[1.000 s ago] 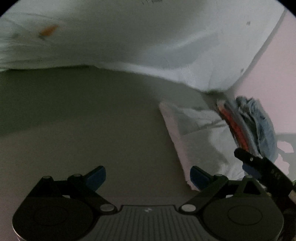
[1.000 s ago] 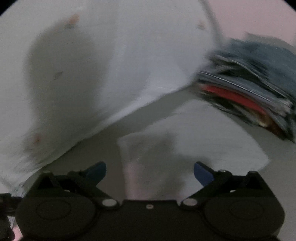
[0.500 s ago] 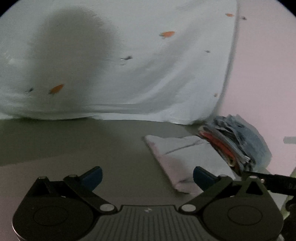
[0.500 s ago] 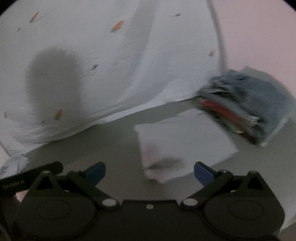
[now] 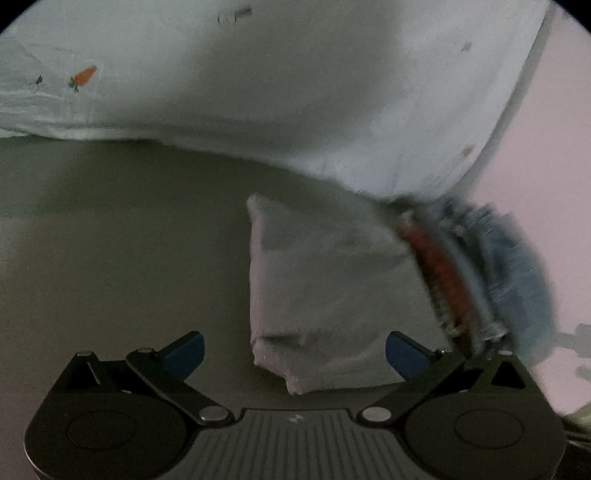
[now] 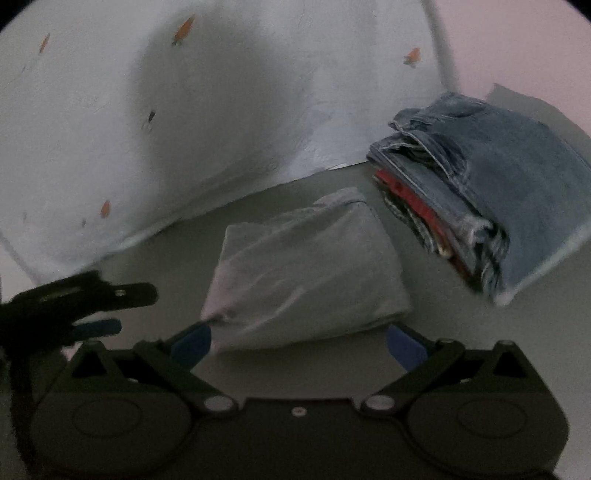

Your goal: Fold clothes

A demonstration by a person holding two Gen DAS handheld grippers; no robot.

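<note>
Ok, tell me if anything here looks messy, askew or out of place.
Nothing is spilled or damaged. The folded pale garment lies flat beside the stack of folded clothes, apart from it, not on top. Its near corner looks slightly rumpled. Both the left gripper and the right gripper are open and empty.

text: none legible | dark marks on white cloth (image 5: pixel 236 14): too blurred to read

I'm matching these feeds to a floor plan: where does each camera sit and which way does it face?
Left wrist: rides the left gripper, looking forward along its open fingers at the folded pale garment.
Right wrist: rides the right gripper, open, facing the same garment; the left gripper enters at left.
Shared: the garment, clothes stack, carrot-print sheet.
</note>
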